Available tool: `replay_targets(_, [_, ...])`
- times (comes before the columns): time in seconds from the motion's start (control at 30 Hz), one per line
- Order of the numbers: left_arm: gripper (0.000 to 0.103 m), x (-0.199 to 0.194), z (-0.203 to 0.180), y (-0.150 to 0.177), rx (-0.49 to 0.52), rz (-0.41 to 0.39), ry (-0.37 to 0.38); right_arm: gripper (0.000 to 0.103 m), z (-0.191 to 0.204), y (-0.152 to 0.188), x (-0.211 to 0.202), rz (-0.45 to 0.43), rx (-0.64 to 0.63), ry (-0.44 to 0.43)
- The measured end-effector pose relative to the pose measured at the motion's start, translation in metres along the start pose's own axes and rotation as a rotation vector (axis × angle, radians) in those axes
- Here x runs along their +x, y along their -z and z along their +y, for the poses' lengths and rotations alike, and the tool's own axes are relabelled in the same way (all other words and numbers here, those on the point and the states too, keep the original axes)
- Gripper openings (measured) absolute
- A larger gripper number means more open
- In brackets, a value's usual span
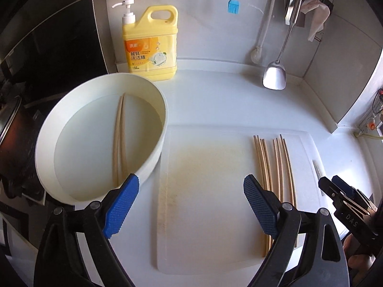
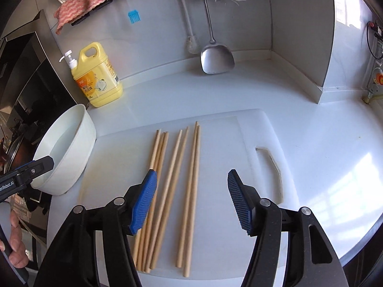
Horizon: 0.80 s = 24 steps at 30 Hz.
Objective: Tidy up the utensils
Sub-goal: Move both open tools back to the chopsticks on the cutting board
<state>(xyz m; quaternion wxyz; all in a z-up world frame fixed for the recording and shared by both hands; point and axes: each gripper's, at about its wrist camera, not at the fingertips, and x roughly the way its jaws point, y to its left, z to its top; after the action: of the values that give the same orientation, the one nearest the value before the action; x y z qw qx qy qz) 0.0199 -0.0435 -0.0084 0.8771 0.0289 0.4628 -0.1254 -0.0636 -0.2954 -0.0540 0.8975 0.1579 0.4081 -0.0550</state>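
Right claw [image 2: 191, 201] agape over chopsticks [image 2: 172, 191], lower ends behind blue fingers [image 2: 143, 203].

You get bright daylight from the right; window glare patches lie on the counter [image 2: 347, 179]. Focus is sharp centrally. Fisheye bending and dark vignetting affect every edge.

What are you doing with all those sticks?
Those are chopsticks being sorted. A person holds two grippers. Most chopsticks lie side by side on the white cutting board, and one pair sits in the white bowl. The left gripper and the right gripper are both open, holding nothing, right above the board.
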Motion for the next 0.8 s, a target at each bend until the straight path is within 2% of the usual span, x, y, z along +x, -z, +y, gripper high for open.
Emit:
replay_targets(0.13, [0.088, -0.002, -0.024, 0.012, 0.005, 0.004, -0.008, 0.059, -0.022, 0.004, 0.005, 0.016, -0.013, -0.004])
replay_targets(0.3, [0.088, 0.007, -0.042, 0.02, 0.031, -0.009, -0.017, 0.059, -0.03, 0.013, 0.012, 0.006, -0.012, 0.009])
replay_targets(0.5, [0.088, 0.029, -0.047, 0.033, 0.022, -0.04, 0.012, 0.059, -0.03, 0.023, 0.021, -0.023, -0.012, 0.021])
replay_targets(0.8, [0.088, 0.055, -0.049, 0.045, 0.038, -0.098, 0.012, 0.059, -0.019, 0.034, 0.04, -0.048, -0.028, 0.051])
